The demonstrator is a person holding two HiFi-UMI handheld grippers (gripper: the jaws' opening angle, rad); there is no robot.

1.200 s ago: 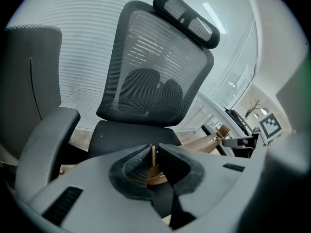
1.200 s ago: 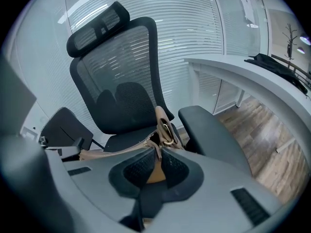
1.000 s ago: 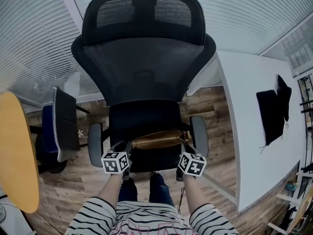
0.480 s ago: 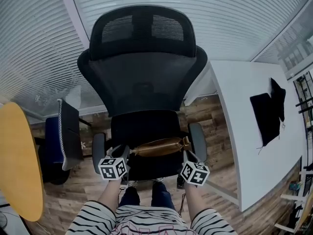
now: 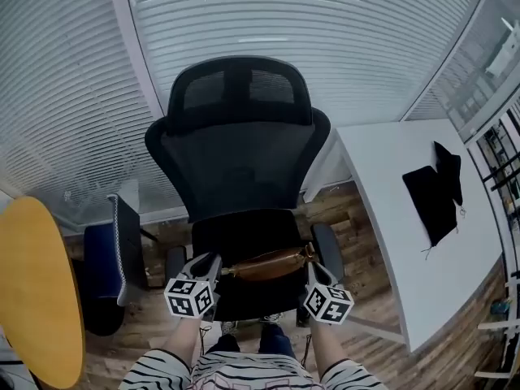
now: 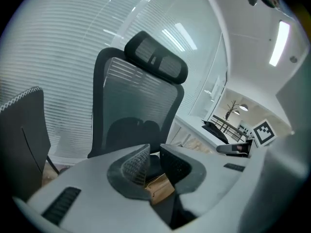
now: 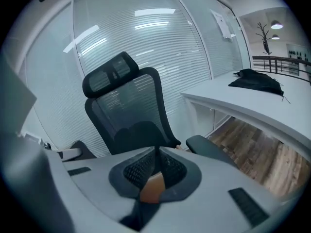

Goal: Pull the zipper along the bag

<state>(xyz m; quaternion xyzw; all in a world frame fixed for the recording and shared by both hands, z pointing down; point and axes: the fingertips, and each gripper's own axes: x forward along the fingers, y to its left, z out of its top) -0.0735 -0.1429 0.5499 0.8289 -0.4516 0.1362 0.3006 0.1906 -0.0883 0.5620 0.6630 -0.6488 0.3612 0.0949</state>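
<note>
Brown bag (image 5: pixel 264 264) is held over front edge of office chair seat (image 5: pixel 242 232), long axis L–R; left gripper (image 5: pixel 216 269), jaws just eased slightly, is clamped on its L end, right gripper (image 5: pixel 312 260) clamped on R end.

bag (image 5: pixel 264 264): tan, possibly brown | chair (image 5: pixel 236 169): black mesh | sleeves (image 5: pixel 154 374): black-white stripes

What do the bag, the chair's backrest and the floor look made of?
The bag looks like leather or faux leather: tan-brown with a soft sheen. The backrest is black mesh on a dark frame; blinds show through it in the left gripper view. The floor looks like wood or wood-look planks, with grain and seams.
</note>
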